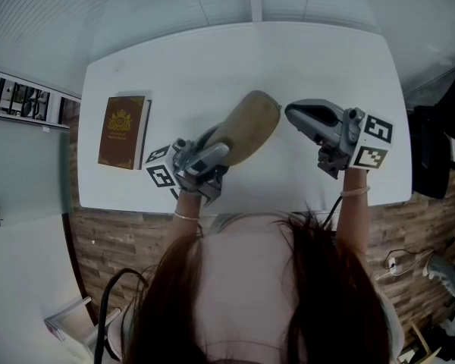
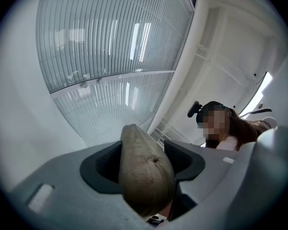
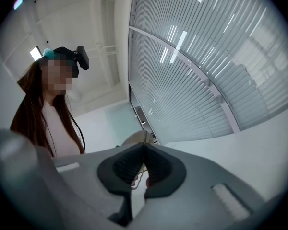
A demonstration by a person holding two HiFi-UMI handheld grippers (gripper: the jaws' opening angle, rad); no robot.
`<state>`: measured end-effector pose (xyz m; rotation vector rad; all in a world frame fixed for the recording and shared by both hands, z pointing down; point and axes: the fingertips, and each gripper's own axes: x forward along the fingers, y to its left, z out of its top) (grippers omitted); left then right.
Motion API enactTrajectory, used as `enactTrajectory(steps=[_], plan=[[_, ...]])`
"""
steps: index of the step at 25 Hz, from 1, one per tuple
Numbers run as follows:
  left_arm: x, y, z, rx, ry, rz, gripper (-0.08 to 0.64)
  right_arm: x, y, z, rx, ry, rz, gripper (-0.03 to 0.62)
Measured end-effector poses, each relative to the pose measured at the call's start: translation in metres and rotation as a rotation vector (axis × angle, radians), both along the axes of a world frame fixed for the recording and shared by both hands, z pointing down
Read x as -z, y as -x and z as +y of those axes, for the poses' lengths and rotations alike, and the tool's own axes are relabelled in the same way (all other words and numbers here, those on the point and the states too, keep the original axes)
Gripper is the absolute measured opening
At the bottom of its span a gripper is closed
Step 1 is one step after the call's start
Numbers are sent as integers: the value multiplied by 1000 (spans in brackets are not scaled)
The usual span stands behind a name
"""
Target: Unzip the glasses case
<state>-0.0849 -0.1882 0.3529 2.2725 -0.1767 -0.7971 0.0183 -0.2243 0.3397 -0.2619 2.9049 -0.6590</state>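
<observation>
**Head view and both gripper views: start of the unzipping step.**

My left gripper point(image 1: 214, 152) is clamped on the glasses case point(image 1: 246, 127). Its pads press the two broad flanks of this olive, fabric-covered shell, with the jaws standing wide around its thickness. The case is off the desk point(image 1: 212, 59), over the middle and somewhat toward the near edge. Its free end is tilted up and away from me, toward the right gripper point(image 1: 290, 114).

In the right gripper view the jaws are pressed together, with the rounded end of the case just beyond the tips. Between the pads there is only a thin pale piece, which I take for the zipper pull point(image 3: 136, 182). It is too small to be sure of.

A maroon book point(image 1: 123, 131) with a gold crest lies near the left edge of the desk, well apart from the work.

**Step in hand.** As I judge it, one gripper steadies the case while the other has taken hold at the zip's end. No opened seam shows in any view, so I count the zip as not yet run.

**Next move.** The right gripper should draw along the curved seam, following the shell's outline and not pulling straight off it. The left gripper has to hold firm against that pull. If the pinch is not truly on the pull tab, it will slip free and I will have to take it again.
</observation>
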Motion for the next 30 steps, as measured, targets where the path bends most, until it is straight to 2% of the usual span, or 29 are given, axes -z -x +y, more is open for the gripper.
enactTrajectory(steps=[20,24,27,30], plan=[[1,17,-18,114,79,108,281,-8,2,-1,-29,33,-20,4],[2,18,-22,128,94,133,281,-6,3,-5,-76,30,-25,5],[2,13,-22,97,131,170,281,-5,5,-12,-123,25,-42,4],[-2,12,-24,113,131,137,281,-6,6,-17,-140,21,-43,5]])
